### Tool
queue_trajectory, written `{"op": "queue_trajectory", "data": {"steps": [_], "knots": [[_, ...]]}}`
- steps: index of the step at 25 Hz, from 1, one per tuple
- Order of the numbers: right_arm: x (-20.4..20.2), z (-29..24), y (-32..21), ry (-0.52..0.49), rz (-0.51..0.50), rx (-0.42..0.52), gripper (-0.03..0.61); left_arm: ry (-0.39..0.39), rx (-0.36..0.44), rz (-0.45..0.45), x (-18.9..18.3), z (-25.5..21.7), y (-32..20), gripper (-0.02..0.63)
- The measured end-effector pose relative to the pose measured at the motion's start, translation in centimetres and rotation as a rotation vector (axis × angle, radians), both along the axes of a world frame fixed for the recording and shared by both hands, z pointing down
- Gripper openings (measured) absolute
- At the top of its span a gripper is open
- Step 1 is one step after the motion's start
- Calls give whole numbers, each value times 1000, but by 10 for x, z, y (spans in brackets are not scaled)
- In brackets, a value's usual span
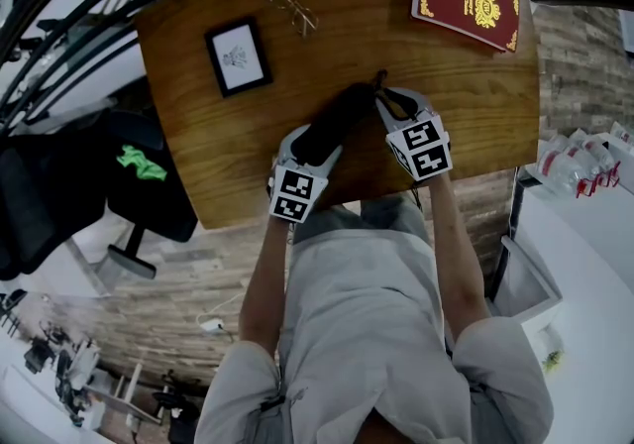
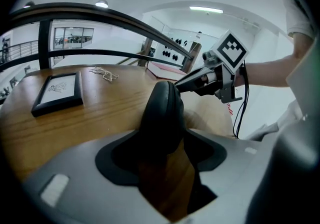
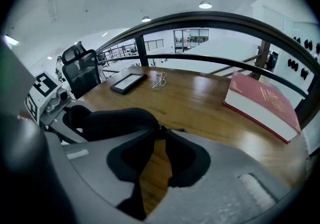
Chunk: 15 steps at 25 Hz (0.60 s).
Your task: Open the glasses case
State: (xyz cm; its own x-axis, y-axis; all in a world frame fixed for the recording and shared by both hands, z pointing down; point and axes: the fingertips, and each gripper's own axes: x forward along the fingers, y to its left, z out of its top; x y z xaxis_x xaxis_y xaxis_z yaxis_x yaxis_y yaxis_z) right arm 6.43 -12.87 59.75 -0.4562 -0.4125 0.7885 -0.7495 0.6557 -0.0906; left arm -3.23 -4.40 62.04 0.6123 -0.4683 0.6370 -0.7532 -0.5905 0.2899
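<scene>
As the head view shows, a black glasses case (image 1: 342, 115) lies slantwise on a wooden bench (image 1: 198, 165), near its front edge, and is taken at both ends. The near left end of the case is clamped between the jaws of the left tongs (image 1: 310, 148). The far right end is met by the tips of the right tongs (image 1: 382, 93). The case is seen closed.

From the left gripper view, the case (image 2: 162, 103) is seen filling the gap between the jaws of the left tongs (image 2: 162, 135), both jaws being pressed against its sides. The right tongs (image 2: 180, 84) are seen at its far end.

From the right gripper view, the jaws of the right tongs (image 3: 160, 130) are drawn narrow, their tips all but together at the end of the case (image 3: 112, 118). A small dark part of the case seems to be pinched there, though the picture is too dark for that part to be told.

Three further things are set along the far side of the bench, well apart from the case: a framed picture (image 1: 238, 57), a pair of wire glasses (image 1: 292, 9) and a red book (image 1: 466, 1) with gilt ornament. A dark office chair (image 1: 149, 184) is placed beside the bench on the left.
</scene>
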Motion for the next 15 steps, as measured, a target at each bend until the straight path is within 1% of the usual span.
{"op": "queue_trajectory", "data": {"steps": [3,8,12,15], "knots": [[-8,-14,3,-42,-16,53,95,-1,-3,0,-1,0,0,302],[-37,-37,10,-111,-82,134,97,8,1,2,0,-3,-2,327],[-55,-41,17,-142,-120,138,74,13,7,9,1,-6,-3,344],[-59,-37,19,-149,-119,122,38,19,7,4,0,-7,-4,345]]}}
